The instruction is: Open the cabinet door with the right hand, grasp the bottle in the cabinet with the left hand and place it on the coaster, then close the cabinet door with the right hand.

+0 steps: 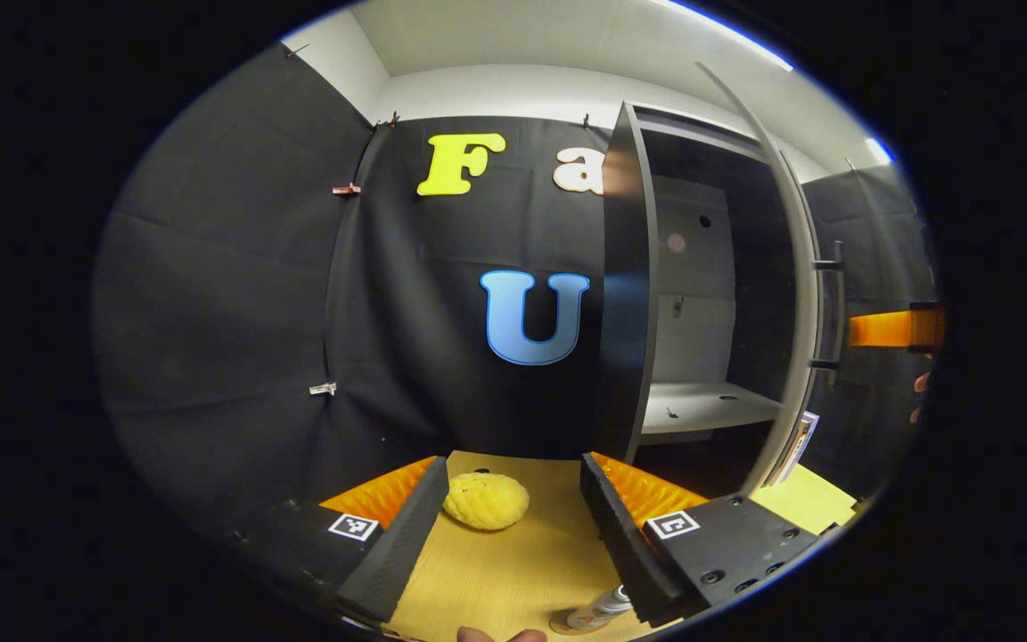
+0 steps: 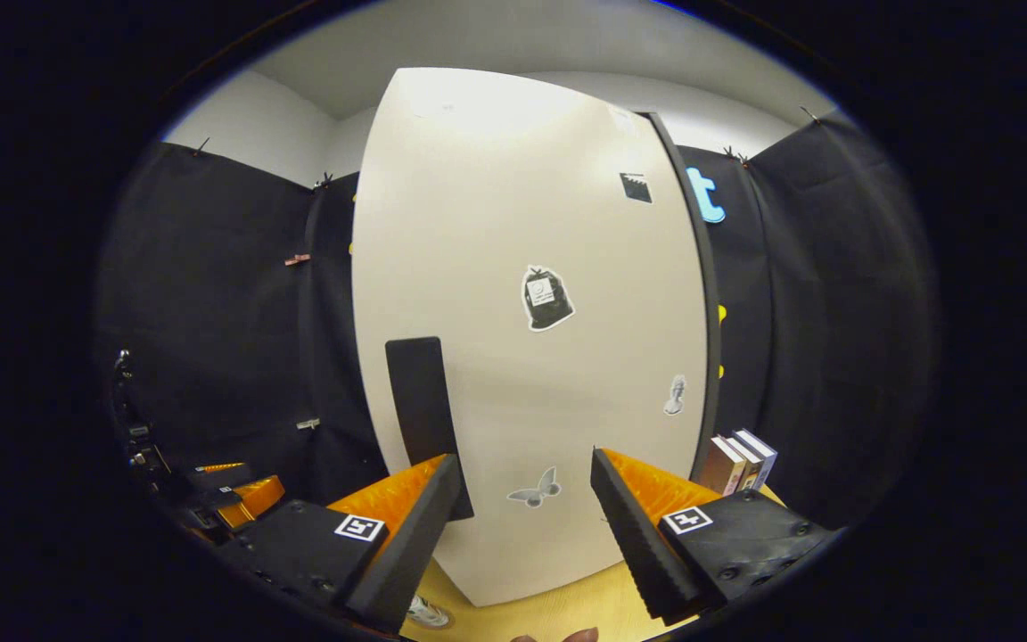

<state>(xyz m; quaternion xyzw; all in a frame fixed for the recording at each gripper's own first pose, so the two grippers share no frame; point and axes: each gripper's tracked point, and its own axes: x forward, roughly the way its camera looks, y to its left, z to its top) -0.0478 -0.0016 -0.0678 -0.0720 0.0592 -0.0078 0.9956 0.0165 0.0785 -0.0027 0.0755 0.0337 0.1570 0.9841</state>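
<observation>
The cabinet (image 1: pixel 625 294) stands open, its white shelf (image 1: pixel 710 406) bare. Its door (image 1: pixel 799 267) is seen edge-on in the left gripper view, with the handle (image 1: pixel 830 303) on its far side. My left gripper (image 1: pixel 513 461) is open over the wooden table (image 1: pixel 513 562), with nothing between its fingers. A small bottle (image 1: pixel 598 609) rests on a round coaster (image 1: pixel 565 624) by that gripper's right finger. In the right gripper view the white door (image 2: pixel 531 357) faces me, stickers on it. My right gripper (image 2: pixel 524 456) is open in front of it, the black handle (image 2: pixel 424 419) just above its left finger.
A yellow sponge-like lump (image 1: pixel 485 501) lies on the table ahead of the left gripper. Several books (image 2: pixel 741 459) stand to the right of the door. The other gripper (image 1: pixel 892 328) shows beyond the door, and the left one (image 2: pixel 219 499) sits low at the left.
</observation>
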